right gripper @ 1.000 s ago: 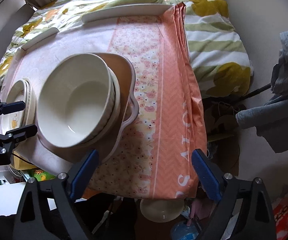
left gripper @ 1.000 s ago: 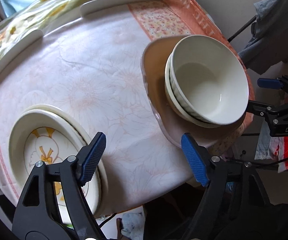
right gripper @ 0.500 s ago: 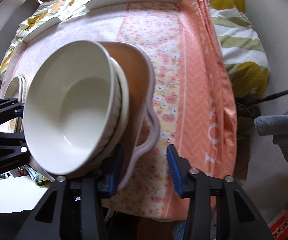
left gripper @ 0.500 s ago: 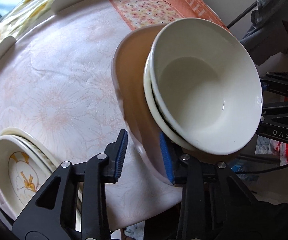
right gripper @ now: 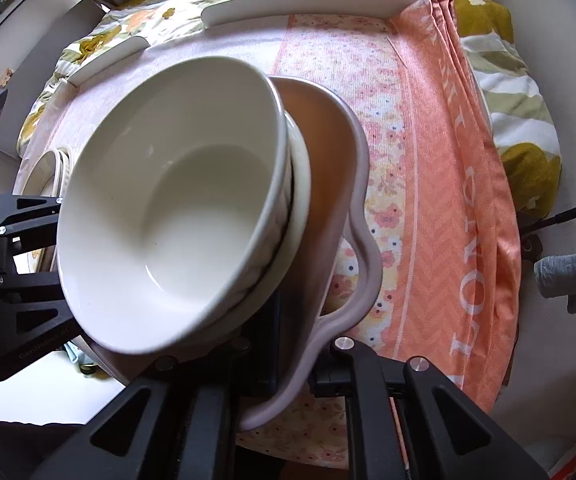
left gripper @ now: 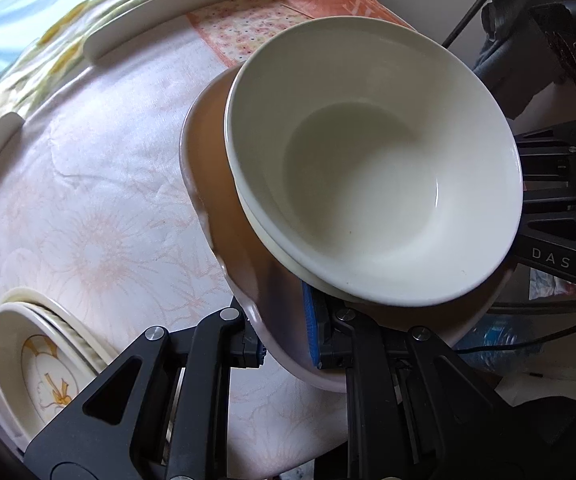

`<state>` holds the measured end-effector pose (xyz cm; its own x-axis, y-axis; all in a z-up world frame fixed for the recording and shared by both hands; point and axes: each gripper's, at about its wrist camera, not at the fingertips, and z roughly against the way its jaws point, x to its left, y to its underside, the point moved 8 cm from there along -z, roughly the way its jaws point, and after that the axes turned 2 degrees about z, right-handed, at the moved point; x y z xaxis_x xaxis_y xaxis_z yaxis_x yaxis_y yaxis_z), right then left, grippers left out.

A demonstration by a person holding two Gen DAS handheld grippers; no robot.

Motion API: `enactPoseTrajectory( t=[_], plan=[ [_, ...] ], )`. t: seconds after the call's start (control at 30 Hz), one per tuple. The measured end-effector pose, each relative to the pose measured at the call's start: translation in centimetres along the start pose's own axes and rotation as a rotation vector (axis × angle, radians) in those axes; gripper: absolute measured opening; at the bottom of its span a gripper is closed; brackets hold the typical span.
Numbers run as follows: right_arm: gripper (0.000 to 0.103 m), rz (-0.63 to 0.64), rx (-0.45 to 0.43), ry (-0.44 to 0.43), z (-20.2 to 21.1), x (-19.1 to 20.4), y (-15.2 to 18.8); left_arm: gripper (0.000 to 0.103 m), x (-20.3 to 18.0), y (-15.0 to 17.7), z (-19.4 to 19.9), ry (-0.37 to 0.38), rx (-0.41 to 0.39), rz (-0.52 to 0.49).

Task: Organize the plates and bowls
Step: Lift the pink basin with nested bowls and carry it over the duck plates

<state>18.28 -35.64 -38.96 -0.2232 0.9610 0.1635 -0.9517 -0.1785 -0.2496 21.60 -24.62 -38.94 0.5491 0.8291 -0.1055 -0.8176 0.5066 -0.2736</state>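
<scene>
A pinkish-brown plate (left gripper: 223, 184) with a wavy rim carries two nested cream bowls (left gripper: 372, 160). My left gripper (left gripper: 285, 336) is shut on the plate's near rim. My right gripper (right gripper: 294, 354) is shut on the plate's opposite rim (right gripper: 362, 240), with the bowls (right gripper: 175, 208) right above its fingers. The plate is tilted and held over the table's edge. A stack of cream plates with a yellow flower pattern (left gripper: 43, 356) lies on the table at the lower left of the left wrist view, and peeks out behind the bowls in the right wrist view (right gripper: 49, 168).
The table wears a pale floral cloth (left gripper: 87, 208) and an orange patterned cloth (right gripper: 456, 184). White raised rails (right gripper: 300, 2) edge its far side. A bed with a yellow flowered cover (right gripper: 528, 92) lies beyond. Grey clothing (right gripper: 572, 276) hangs at right.
Both grippers moved in from open and closed on opposite rims of the brown plate. The plate with its bowls now sits closer to both cameras and is tilted.
</scene>
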Motion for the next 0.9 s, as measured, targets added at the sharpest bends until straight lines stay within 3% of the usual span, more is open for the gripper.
enactPoseTrajectory(
  t=[0.23,0.5,0.9],
  plan=[
    [0.01,0.024,-0.046,0.003,1.1,-0.7,-1.1,0.013,0.9,-1.0,1.8,-0.026,-0.054,0.018],
    [0.01,0.086,-0.097,0.004,5.1,0.7,-3.2,0.013,2.4,-1.7,7.1,-0.063,-0.129,0.076],
    [0.01,0.248,-0.151,-0.05,10.5,9.7,-6.4,0.013,7.3,2.8,17.0,-0.152,-0.186,0.197]
  ],
)
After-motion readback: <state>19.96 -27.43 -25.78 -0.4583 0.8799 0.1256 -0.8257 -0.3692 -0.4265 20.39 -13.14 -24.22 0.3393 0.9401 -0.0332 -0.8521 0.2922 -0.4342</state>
